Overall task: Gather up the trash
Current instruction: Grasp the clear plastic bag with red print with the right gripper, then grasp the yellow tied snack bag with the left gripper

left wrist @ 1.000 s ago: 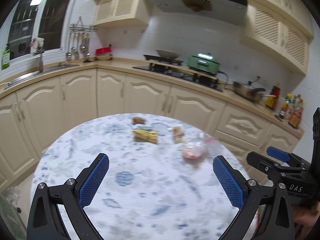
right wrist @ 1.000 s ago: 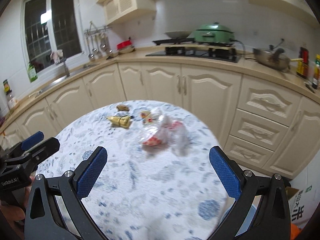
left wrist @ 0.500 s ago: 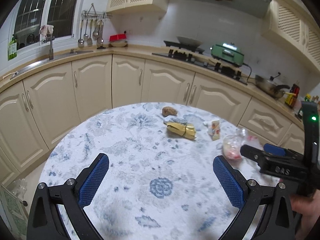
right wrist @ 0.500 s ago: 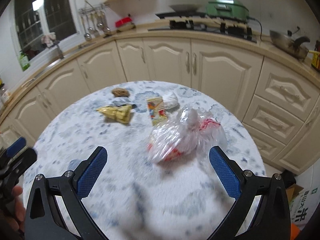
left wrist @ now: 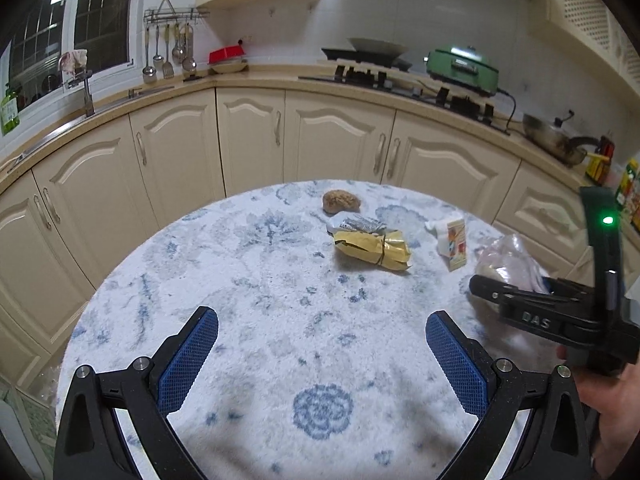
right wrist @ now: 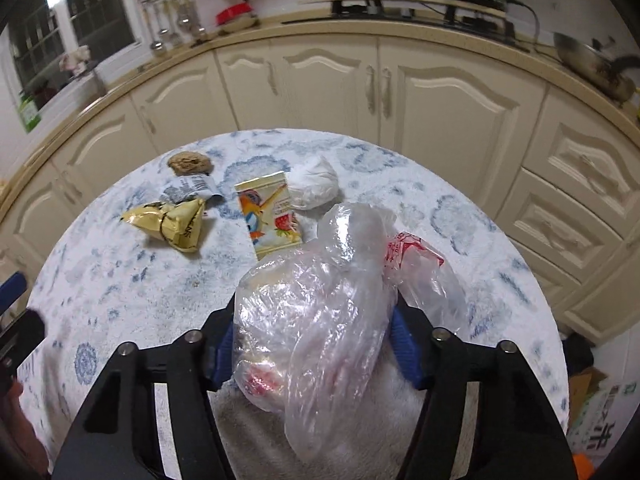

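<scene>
Trash lies on a round table with a white and blue floral cloth. My right gripper is shut on a clear plastic bag with red print; the bag also shows in the left wrist view. Beyond it lie a colourful snack packet, a white crumpled wad, a gold wrapper and a brown lump. My left gripper is open and empty above the table's near side. The gold wrapper, snack packet and brown lump lie ahead of it.
Cream cabinets and a curved counter ring the table's far side. On the counter stand a stove, a green cooker and a pan. A cardboard box sits on the floor at right.
My right gripper moved forward and down to the plastic bag and closed on it. My left gripper stayed open; its view shifted so the table's trash sits nearer.
</scene>
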The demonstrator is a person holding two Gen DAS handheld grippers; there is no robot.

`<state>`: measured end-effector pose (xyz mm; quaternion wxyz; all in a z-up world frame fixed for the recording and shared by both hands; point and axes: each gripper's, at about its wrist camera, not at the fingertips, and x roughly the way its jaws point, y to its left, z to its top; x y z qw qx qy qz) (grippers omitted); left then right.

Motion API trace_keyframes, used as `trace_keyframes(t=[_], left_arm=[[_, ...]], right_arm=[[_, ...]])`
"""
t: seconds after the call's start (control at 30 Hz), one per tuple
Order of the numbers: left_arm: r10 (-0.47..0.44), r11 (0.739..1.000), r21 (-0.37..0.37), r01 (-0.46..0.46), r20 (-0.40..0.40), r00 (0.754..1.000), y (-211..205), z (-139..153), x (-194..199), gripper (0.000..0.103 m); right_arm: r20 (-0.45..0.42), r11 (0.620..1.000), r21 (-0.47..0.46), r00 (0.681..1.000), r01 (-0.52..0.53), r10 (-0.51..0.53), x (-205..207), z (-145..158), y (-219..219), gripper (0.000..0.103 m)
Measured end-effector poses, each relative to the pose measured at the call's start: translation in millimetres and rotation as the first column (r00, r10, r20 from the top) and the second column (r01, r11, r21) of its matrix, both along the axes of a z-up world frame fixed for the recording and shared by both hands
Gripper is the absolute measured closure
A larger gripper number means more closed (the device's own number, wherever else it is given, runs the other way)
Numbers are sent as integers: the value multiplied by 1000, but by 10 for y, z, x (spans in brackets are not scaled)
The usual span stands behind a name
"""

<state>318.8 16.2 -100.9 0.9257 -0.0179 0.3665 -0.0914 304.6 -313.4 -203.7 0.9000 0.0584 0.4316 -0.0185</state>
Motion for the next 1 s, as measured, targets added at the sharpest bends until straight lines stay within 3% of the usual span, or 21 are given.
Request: trace_keyframes(t=[0.27,0.47,0.67,0.73,0.8,0.87,1.0], left_arm=[[-18,996,89,20,-26,1000,-506,-75,565,1],[-13,986,164,25,-76,997,-848,-378,1039,1],[18,991,132,-4,-106,994,-907,-578,1467,1],[6,992,127,8,-115,993,-930,-618,1548,12],[-33,995,90,46,-147,989,-954,-670,1601,34],[-39,996,80,50,-131,991,-962,-680,1581,40],[-54,997,39,59,-131,990,-915,-713,1567,41]], right_arm=[[15,995,45,996,-92,91,119,13,-78,41],[28,994,83,997,-75,73,188,-4,-217,41],[41,993,96,997,-72,68,190,7,-255,41],[43,993,95,997,-73,69,186,9,-257,41],[46,993,96,997,-73,69,182,11,-261,41],[46,992,101,997,-73,68,179,11,-265,41],[48,992,102,996,-76,71,162,19,-264,41]])
